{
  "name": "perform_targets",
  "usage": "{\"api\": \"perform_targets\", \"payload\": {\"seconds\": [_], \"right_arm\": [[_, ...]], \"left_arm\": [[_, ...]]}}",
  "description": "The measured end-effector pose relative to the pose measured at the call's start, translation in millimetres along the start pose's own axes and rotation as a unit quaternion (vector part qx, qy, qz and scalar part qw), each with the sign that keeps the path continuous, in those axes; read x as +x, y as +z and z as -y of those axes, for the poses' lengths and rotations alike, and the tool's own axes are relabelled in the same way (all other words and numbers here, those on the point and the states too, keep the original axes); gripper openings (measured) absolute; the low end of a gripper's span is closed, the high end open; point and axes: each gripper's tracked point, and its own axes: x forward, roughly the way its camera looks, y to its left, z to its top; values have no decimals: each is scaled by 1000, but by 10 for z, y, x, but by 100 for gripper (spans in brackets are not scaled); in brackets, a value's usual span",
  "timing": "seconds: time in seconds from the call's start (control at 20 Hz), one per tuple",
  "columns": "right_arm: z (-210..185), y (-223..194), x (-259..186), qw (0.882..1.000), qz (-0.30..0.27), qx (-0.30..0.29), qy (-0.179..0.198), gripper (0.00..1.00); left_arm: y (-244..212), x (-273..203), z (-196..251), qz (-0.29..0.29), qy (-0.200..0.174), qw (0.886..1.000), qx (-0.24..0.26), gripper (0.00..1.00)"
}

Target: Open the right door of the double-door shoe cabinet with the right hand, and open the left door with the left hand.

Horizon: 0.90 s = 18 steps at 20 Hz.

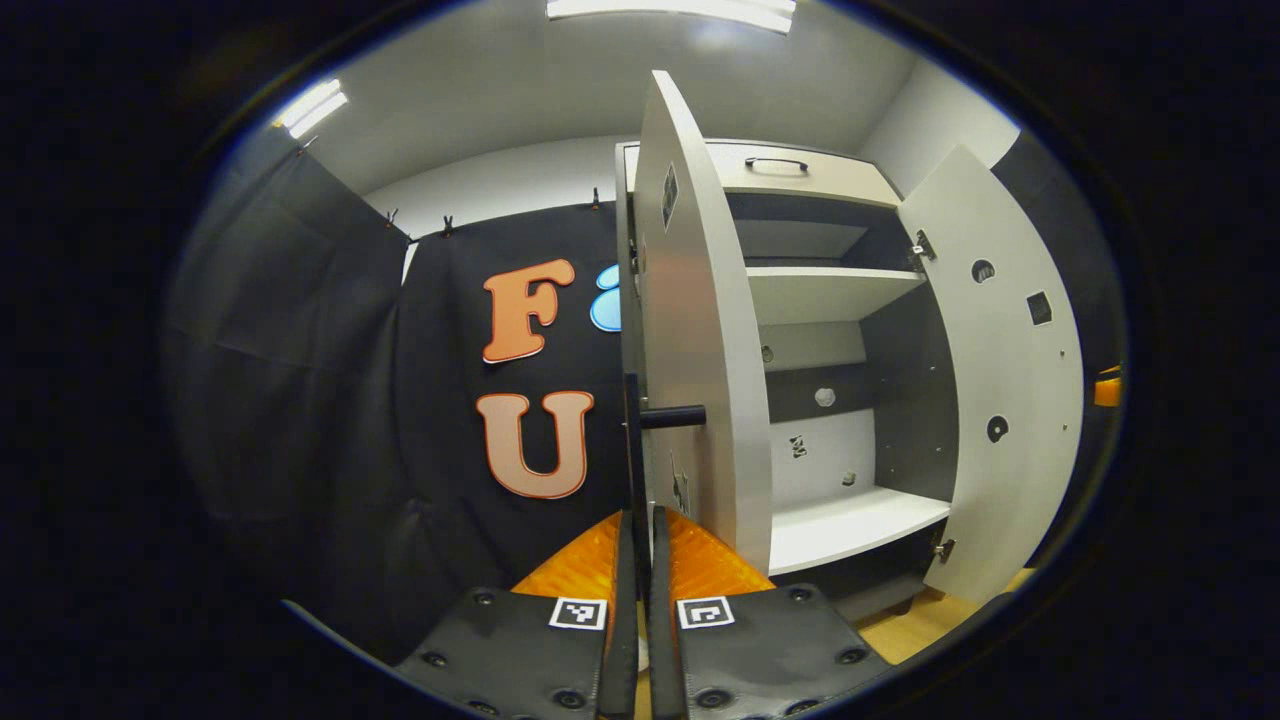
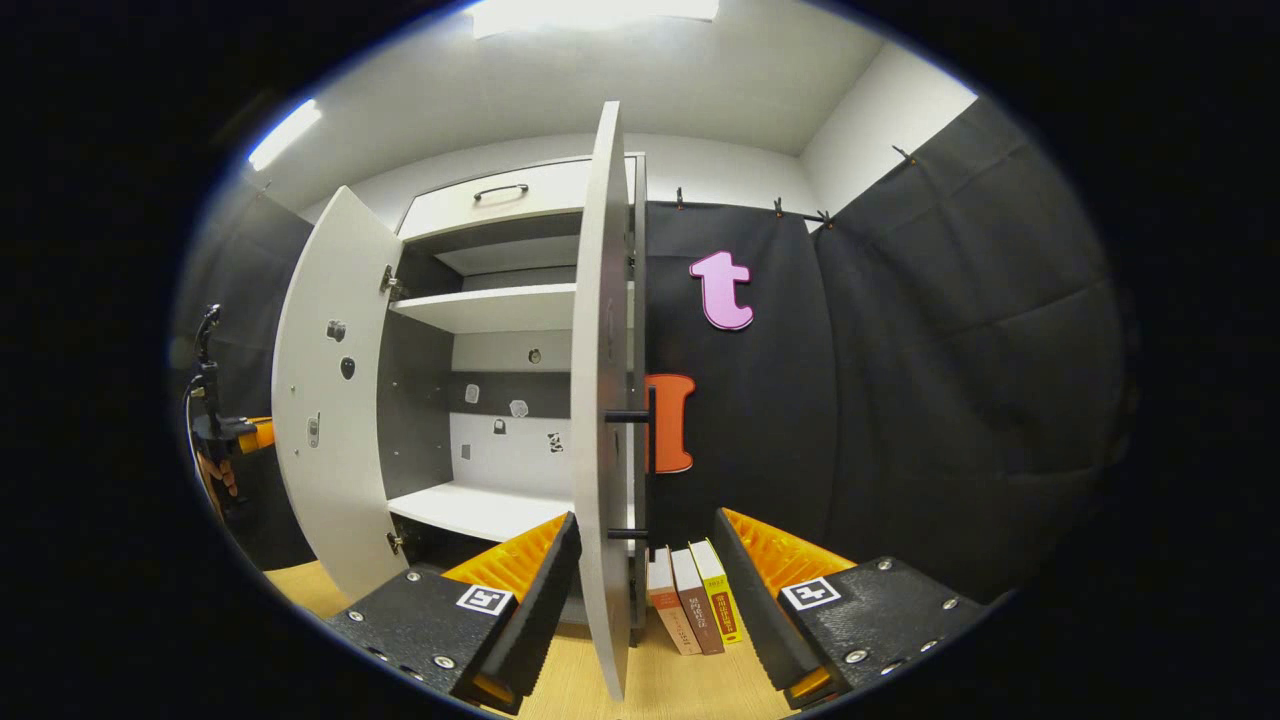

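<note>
- Left gripper (image 1: 636, 545) is pinching the left door's black bar handle (image 1: 633, 450), jaws nearly together.
- Right gripper (image 2: 640, 570) is hanging wide apart astride the right door (image 2: 600, 400), not gripping it.
- Both doors are standing open; I judge only letting go remains.
- Shoe cabinet shelves (image 2: 480, 510) are sitting bare.
- Books (image 2: 690, 600) are standing beside the cabinet.

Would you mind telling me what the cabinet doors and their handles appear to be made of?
The left door and right door look like laminated board, matte off-white: flat, even faces, thick square edges, and drilled hinge holes on the inner sides. The left door handle and right door handle look like black-coated metal bars, thin and uniformly dark, though painted plastic cannot be excluded.
</note>
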Motion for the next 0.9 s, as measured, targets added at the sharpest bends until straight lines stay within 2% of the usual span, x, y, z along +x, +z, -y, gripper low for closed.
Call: {"api": "perform_targets", "payload": {"seconds": [0.1,0.15,0.25,0.3,0.35,0.4,0.5,0.55,0.65,0.8,0.9], "right_arm": [[-84,16,20,1000,3,-3,7,83],[-125,14,27,1000,3,-4,8,88],[-239,7,54,1000,1,-5,16,88],[-276,9,72,1000,0,-7,20,83],[-318,8,74,1000,0,-12,22,83],[-354,20,76,1000,1,-17,23,88],[-428,24,65,999,2,-26,26,87],[-466,15,52,999,1,-27,29,83],[-580,47,63,999,3,-30,38,82],[-684,58,61,998,4,-37,45,83],[-751,55,34,998,4,-40,51,83]], "left_arm": [[-5,-5,49,2,-17,999,-27,7],[11,1,96,2,-21,999,-28,7],[-5,8,71,3,-25,999,-27,8],[-18,-3,52,4,-26,999,-25,4],[-13,-11,26,5,-24,1000,-19,7],[-8,-14,16,8,-24,1000,-15,7],[-1,-17,-59,11,-18,1000,3,7],[6,-14,-80,14,-19,1000,10,7],[3,-13,-56,12,-31,999,6,11],[-24,-88,-8,5,-36,999,-12,10],[76,-142,74,23,-46,998,-27,11]]}}
